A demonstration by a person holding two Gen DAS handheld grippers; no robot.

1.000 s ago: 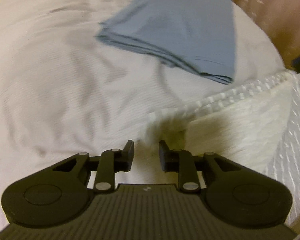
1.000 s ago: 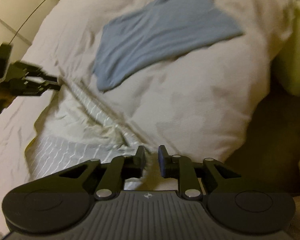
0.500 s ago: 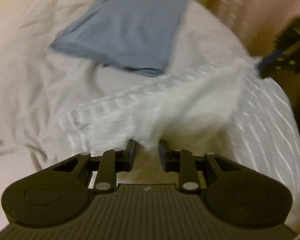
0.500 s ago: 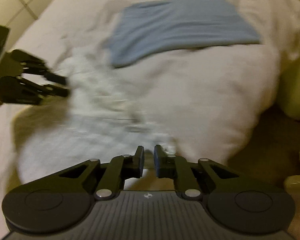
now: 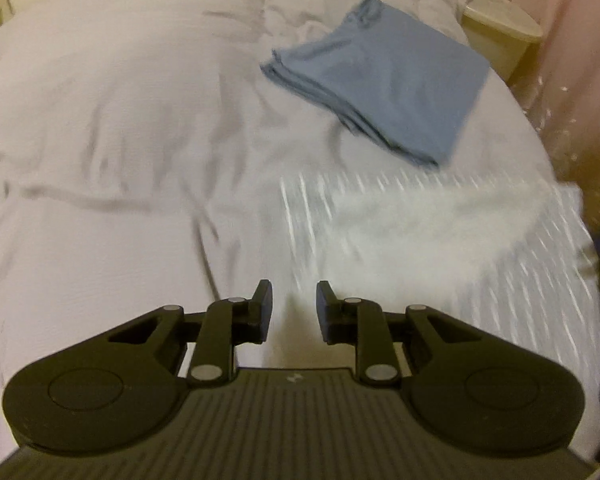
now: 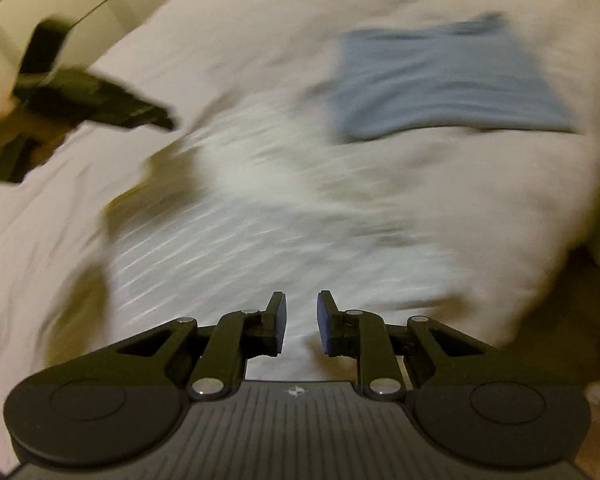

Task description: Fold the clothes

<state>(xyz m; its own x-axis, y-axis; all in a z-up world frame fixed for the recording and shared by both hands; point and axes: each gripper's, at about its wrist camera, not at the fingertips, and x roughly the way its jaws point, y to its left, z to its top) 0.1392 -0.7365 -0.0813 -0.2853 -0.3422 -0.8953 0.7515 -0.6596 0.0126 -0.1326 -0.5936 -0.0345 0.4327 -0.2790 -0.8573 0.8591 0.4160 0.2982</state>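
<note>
White striped garment (image 5: 440, 232): spread on the white duvet (image 5: 120, 140), at the near right part of the bed in the left wrist view, heavily motion-blurred. Pale stripes visible across the fabric; a plain brighter band across its upper part. Same garment in the right wrist view (image 6: 228, 240): directly ahead of the fingers, extending up and to the left, also blurred. Edges and exact fold state not discernible.

Folded blue garment (image 5: 384, 80): lying flat on the duvet beyond the striped one, stacked layers visible along its near-left edge. Just beside the far edge of the striped garment; contact between the two not determinable. In the right wrist view (image 6: 448, 84): at upper right, blurred.

Left gripper (image 5: 293, 312): fingers parted, a clear gap between the pads, nothing between them. Positioned above the near left edge of the striped garment. Seen also in the right wrist view (image 6: 156, 116) at upper left, blurred, over the duvet, near the far left corner of the striped garment.

Right gripper (image 6: 301, 326): fingers parted with a narrow gap, striped fabric visible through the gap below, nothing pinched.

Surroundings: wrinkled duvet covering the whole bed. Cream container (image 5: 500, 36) past the bed's far right edge. Pink curtain (image 5: 572, 60) at far right.
</note>
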